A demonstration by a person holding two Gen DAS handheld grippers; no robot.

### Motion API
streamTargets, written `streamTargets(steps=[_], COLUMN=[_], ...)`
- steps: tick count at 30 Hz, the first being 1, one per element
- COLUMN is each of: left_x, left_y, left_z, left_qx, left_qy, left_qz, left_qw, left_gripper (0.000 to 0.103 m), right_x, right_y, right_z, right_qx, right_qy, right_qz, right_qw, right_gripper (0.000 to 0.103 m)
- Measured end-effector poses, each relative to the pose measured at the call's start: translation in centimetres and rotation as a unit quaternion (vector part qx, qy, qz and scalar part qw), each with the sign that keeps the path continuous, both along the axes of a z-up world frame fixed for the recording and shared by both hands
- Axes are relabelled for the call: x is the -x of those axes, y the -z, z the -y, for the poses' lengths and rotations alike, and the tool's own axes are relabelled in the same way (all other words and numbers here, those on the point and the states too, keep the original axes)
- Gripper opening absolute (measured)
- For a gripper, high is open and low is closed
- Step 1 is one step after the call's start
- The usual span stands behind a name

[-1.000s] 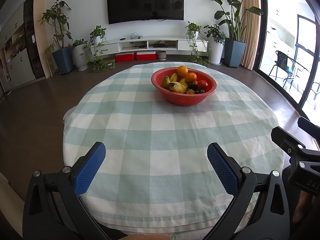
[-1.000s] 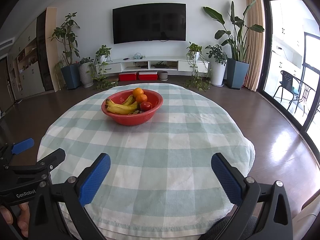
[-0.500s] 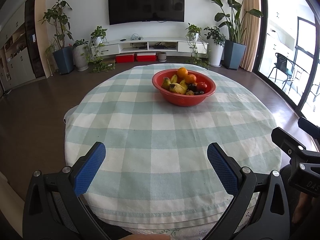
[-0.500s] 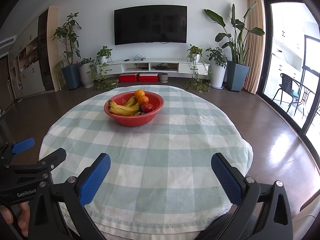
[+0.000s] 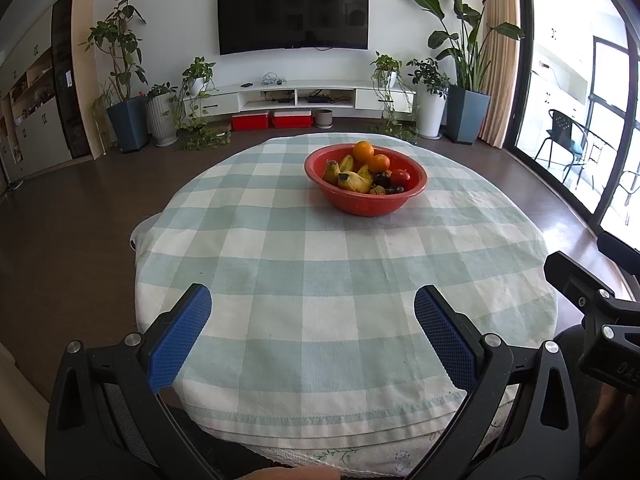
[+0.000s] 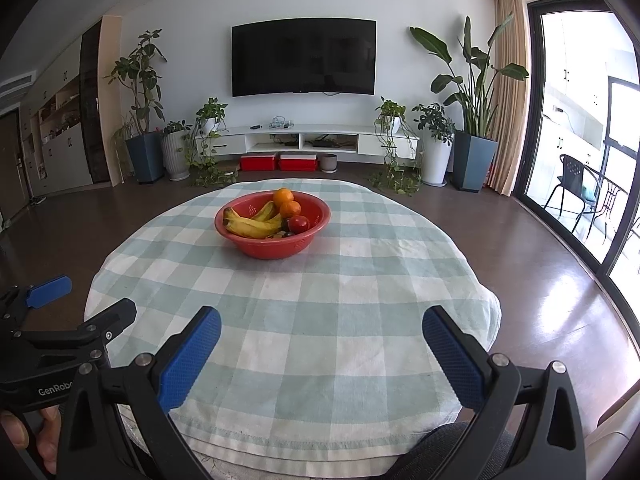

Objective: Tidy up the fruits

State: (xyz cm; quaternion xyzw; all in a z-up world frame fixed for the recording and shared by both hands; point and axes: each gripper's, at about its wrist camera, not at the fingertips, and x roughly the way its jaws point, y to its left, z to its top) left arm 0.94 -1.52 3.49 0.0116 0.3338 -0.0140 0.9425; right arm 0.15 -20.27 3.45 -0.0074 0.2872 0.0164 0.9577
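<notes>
A red bowl (image 5: 366,204) stands on the far half of the round table with the checked cloth (image 5: 320,272). It holds bananas (image 5: 352,180), two oranges (image 5: 363,151), a red apple (image 5: 400,178) and dark plums (image 5: 381,178). In the right wrist view the bowl (image 6: 272,248) shows bananas (image 6: 252,226), oranges (image 6: 283,196) and the apple (image 6: 299,224). My left gripper (image 5: 312,320) is open and empty above the near table edge. My right gripper (image 6: 320,342) is open and empty, also near the front edge, well short of the bowl.
The right gripper's body (image 5: 592,300) shows at the right in the left wrist view, and the left gripper (image 6: 60,336) at the left in the right wrist view. Beyond the table are a dark floor, a TV unit (image 5: 296,98) and potted plants (image 5: 128,120).
Both views have tilted up and drawn back slightly, so the bowl and table sit lower in frame. Both grippers stay open and empty.
</notes>
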Motion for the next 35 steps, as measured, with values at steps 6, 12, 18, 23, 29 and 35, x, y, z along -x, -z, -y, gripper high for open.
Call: streamTargets(steps=[6, 12, 18, 23, 29, 35], left_x=[0.0, 0.1, 0.0, -0.2, -0.5, -1.1], left_y=[-0.1, -0.1, 0.4, 0.7, 1.3, 1.9], left_z=[0.0, -0.4, -0.6, -0.6, -0.5, -0.5], left_qx=[0.000, 0.005, 0.001, -0.001, 0.000, -0.002], left_qy=[-0.003, -0.007, -0.008, -0.010, -0.006, -0.003], left_qz=[-0.002, -0.005, -0.009, -0.011, -0.019, -0.027], left_qw=[1.0000, 1.0000, 0.9999, 0.9999, 0.9998, 0.9996], left_gripper=[0.103, 0.103, 0.103, 0.103, 0.103, 0.103], right_x=[0.0, 0.1, 0.2, 0.1, -0.4, -0.8], right_y=[0.1, 0.1, -0.2, 0.1, 0.6, 1.1], right_z=[0.0, 0.1, -0.1, -0.1, -0.2, -0.5], right_qx=[0.000, 0.000, 0.001, 0.001, 0.002, 0.004], right_qy=[0.000, 0.000, 0.000, 0.001, 0.001, 0.001], right_qz=[0.000, -0.001, -0.004, -0.009, -0.016, -0.024], right_qw=[1.000, 1.000, 1.000, 1.000, 1.000, 1.000], right_gripper=[0.103, 0.103, 0.103, 0.103, 0.103, 0.103])
